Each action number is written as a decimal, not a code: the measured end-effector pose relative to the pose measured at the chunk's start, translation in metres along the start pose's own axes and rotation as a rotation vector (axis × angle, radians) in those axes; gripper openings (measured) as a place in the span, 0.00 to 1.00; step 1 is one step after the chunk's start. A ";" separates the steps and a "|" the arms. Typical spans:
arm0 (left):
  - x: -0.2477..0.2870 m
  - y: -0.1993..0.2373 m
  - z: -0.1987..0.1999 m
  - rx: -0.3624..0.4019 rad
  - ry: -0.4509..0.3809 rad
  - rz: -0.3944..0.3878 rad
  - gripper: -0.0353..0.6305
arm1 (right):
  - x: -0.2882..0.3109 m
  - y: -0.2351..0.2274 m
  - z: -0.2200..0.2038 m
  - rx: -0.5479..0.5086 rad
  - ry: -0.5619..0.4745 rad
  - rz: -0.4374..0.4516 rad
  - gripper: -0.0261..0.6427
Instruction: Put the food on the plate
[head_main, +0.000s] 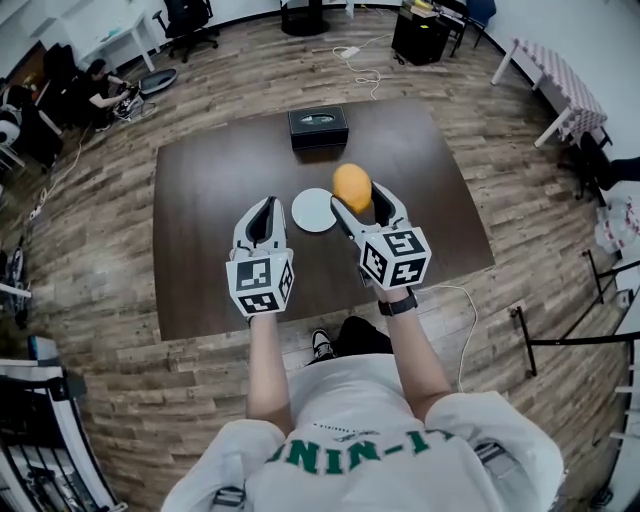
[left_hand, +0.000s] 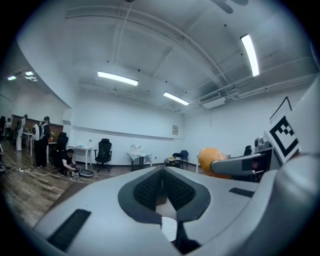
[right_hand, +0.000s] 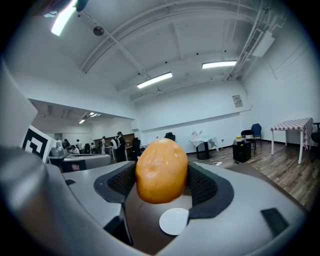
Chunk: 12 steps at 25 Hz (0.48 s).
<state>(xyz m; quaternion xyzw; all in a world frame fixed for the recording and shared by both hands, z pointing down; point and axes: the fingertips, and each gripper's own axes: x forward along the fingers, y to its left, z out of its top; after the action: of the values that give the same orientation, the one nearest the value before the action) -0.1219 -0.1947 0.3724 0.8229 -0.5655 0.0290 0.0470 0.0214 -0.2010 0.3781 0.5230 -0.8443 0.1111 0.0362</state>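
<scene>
Near plate (head_main: 313, 210) | right hand-held gripper (head_main: 360, 198) grasps orange food (head_main: 352, 184) | left hand-held gripper (head_main: 268, 203) clenched | shirt lettering (head_main: 345, 452) illegible

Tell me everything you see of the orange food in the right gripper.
The orange food is a smooth, egg-shaped lump, yellow-orange with a slight sheen and shallow dimples; its kind I cannot tell. It stands upright, clamped on both sides by the dark ribbed pads of the right gripper, held clear of the brown table. The white plate lies on the table below it, slightly to its left in the head view, not touching it.
</scene>
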 end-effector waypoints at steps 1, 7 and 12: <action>0.006 0.002 -0.003 -0.004 0.004 -0.001 0.07 | 0.006 -0.003 -0.001 0.002 0.004 -0.001 0.53; 0.045 0.021 -0.016 -0.012 0.026 0.011 0.07 | 0.047 -0.017 -0.009 0.005 0.027 0.014 0.53; 0.076 0.030 -0.030 -0.021 0.059 0.027 0.07 | 0.080 -0.038 -0.021 0.009 0.068 0.026 0.53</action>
<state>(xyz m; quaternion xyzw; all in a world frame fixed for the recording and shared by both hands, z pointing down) -0.1229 -0.2725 0.4109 0.8134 -0.5753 0.0479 0.0716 0.0176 -0.2824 0.4187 0.5081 -0.8488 0.1330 0.0614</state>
